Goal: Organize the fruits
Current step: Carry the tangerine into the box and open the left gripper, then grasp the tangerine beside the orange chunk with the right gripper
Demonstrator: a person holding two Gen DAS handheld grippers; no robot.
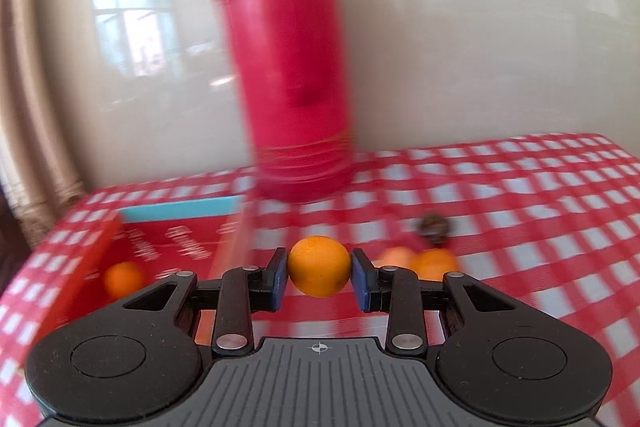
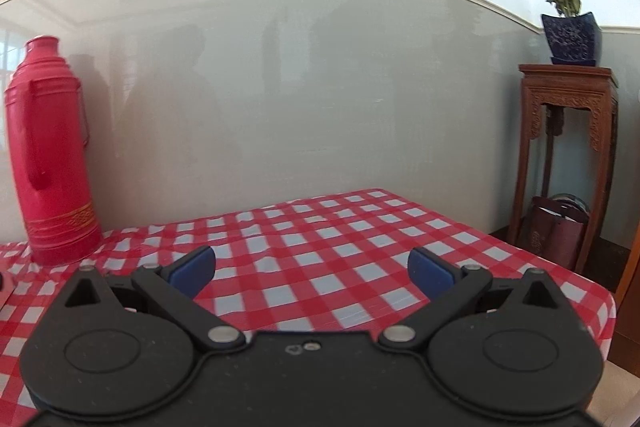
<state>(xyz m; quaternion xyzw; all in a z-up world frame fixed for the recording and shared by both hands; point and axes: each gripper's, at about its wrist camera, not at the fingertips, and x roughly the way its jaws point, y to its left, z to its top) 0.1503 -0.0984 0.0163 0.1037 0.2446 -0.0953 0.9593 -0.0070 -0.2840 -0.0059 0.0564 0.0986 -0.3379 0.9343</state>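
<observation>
Orange (image 1: pixel 319 265) pinched in left tool (image 1: pixel 319 277); right tool (image 2: pixel 311 269) spread; red box (image 1: pixel 168 247) lettering blurred, unreadable

Round orange (image 1: pixel 319 265) clamped in my left tool (image 1: pixel 319 277), off the worktop. Second orange (image 1: pixel 123 279) in red box (image 1: pixel 96 251) at 9 o'clock; more fruit (image 1: pixel 434 263), blurred, at 3.

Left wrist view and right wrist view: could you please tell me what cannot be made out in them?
- Left wrist view: motion blur hides the white lettering inside the red cardboard box.
- Left wrist view: the blurred dark brown lump cannot be identified.
- Left wrist view: the orange fruits on the checked cloth, blurred and partly behind the left gripper, cannot be counted.
- Right wrist view: the fruits and box lie outside the frame.
</observation>
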